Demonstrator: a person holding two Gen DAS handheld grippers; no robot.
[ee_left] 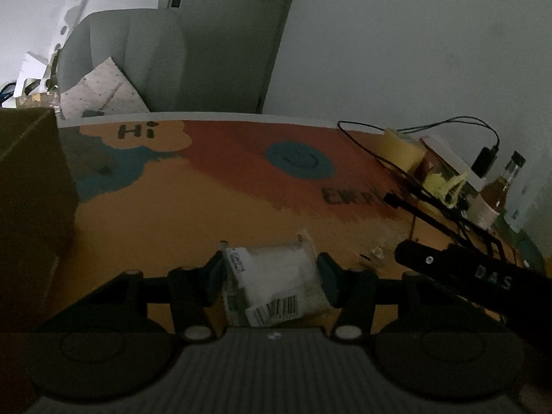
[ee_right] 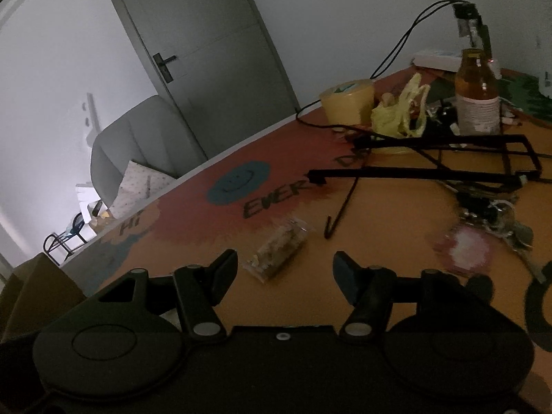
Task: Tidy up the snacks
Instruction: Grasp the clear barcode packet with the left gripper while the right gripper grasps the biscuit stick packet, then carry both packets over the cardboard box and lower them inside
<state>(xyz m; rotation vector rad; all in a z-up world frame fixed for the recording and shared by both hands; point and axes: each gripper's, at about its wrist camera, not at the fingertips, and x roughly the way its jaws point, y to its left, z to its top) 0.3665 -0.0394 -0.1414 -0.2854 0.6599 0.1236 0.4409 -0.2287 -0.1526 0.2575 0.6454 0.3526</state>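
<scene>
My left gripper (ee_left: 270, 276) is shut on a clear snack packet (ee_left: 276, 283) with white contents and a barcode label, held just above the orange printed table (ee_left: 172, 207). A brown cardboard box (ee_left: 31, 207) stands close at the left. My right gripper (ee_right: 284, 276) is open and empty above the table. A clear packet of pale crumbly snacks (ee_right: 279, 245) lies on the table just ahead of its fingers. A pink and white wrapped snack (ee_right: 465, 252) lies blurred to the right. The right gripper's body (ee_left: 483, 276) shows in the left wrist view.
A black wire rack (ee_right: 448, 162) lies on the table at the right, with a yellow tub (ee_right: 348, 103), a yellow bag (ee_right: 403, 114), a bottle (ee_right: 477, 93) and cables behind it. Keys (ee_right: 510, 227) lie nearby. The box corner (ee_right: 34, 293) shows at left. A grey armchair (ee_left: 131, 58) stands beyond the table.
</scene>
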